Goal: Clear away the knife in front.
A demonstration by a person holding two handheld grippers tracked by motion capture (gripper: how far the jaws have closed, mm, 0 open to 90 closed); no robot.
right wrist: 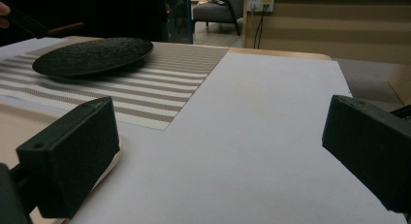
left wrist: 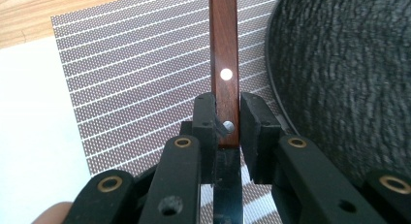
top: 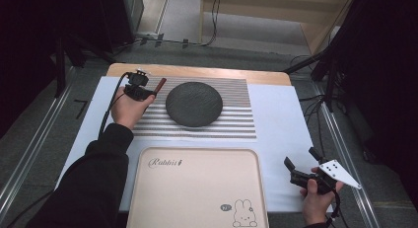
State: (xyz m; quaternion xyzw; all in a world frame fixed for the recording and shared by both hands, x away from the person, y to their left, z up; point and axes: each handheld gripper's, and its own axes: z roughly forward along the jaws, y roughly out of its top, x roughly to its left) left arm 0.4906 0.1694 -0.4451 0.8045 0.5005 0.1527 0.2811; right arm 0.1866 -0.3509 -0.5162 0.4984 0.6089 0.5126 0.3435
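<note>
Both my grippers are at work around the dark plate (top: 193,103). My left gripper (left wrist: 228,118), just left of the plate over the striped mat (top: 236,120), clamps a wooden-handled knife (left wrist: 224,64) by its handle, which runs alongside the plate's rim. My right gripper (top: 299,163) rests well apart from the plate, on the white sheet (top: 281,124), jaws spread wide and empty.
</note>
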